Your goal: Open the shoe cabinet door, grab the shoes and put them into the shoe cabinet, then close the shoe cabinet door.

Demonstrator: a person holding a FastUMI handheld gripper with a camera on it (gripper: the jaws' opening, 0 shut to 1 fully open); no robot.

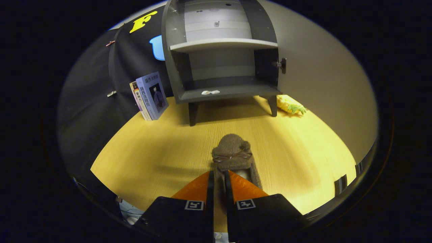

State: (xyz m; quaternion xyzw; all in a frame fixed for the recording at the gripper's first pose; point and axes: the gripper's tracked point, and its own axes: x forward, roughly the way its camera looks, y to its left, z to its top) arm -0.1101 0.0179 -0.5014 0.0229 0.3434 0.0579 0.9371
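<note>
A fuzzy brown shoe (233, 157) with a bow sits low in the frame's centre on the wooden tabletop (152, 152), its heel edge pinched between the fingers of the gripper (218, 177), which are drawn narrow on it. Beyond it, at top centre, stands the shoe cabinet (222, 60), open, with books (150, 95) leaning to its left and a yellow toy (290, 105) by its right leg.

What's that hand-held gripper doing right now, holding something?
Hand-held gripper: shut on the slipper, both fingers pinching its side wall, facing the open cabinet.
</note>
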